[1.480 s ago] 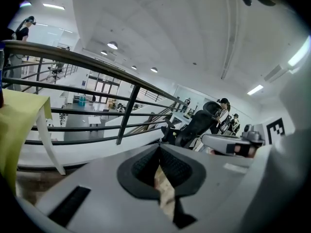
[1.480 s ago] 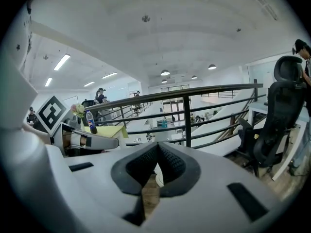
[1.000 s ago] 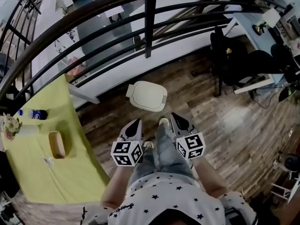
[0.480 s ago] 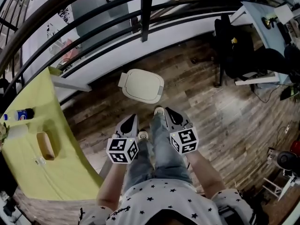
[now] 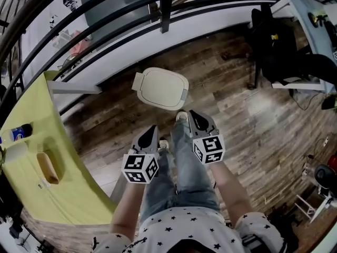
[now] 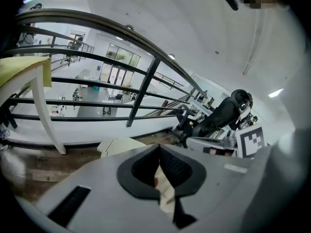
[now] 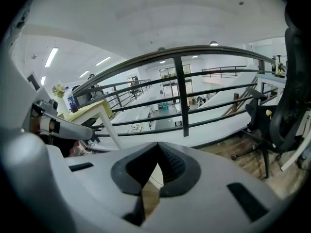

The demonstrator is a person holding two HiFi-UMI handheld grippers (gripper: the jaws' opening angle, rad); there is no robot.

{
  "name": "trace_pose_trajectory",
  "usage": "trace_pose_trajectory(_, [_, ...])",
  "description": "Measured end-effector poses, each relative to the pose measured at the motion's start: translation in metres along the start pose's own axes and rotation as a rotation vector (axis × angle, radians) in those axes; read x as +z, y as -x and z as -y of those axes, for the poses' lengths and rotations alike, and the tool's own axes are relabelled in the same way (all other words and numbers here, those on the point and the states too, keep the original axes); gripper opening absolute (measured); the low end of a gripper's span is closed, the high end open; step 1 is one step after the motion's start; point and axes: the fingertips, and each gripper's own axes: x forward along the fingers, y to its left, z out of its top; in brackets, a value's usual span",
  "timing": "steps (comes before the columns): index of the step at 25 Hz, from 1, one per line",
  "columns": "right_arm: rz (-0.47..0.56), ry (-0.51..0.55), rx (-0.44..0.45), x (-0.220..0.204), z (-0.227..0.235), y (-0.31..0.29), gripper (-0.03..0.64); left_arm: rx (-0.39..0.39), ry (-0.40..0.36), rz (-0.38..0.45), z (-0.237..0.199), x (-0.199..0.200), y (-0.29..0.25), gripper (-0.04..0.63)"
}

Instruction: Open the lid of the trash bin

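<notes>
The trash bin (image 5: 160, 88) stands on the wooden floor by the railing, and its cream lid lies flat and closed. Both grippers are held near the person's waist, short of the bin and apart from it. My left gripper (image 5: 152, 132) points at the bin's near side with its jaws shut and empty. My right gripper (image 5: 194, 118) sits a little to the right, also shut on nothing. In the left gripper view the bin (image 6: 121, 144) shows just beyond the closed tips of the left gripper (image 6: 158, 147). The right gripper (image 7: 157, 145) shows its jaws meeting at the tip.
A black railing (image 5: 166, 7) runs behind the bin. A yellow-green table (image 5: 31, 199) at the left carries a bottle (image 5: 18, 132) and a wooden tray (image 5: 46, 167). A black office chair (image 5: 274, 41) stands at the right. The person's jeans (image 5: 184, 167) hang between the grippers.
The person has stepped toward the bin, so it sits closer under the grippers. Both grippers stay shut and keep their places at the waist.
</notes>
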Motion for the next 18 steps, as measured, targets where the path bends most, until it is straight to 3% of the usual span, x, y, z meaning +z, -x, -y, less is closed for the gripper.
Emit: trace_pose_trajectory(18, [-0.151,-0.013,-0.04,-0.096,0.062,-0.084,-0.006,0.026,0.077,-0.042,-0.022,-0.045,-0.052,0.012])
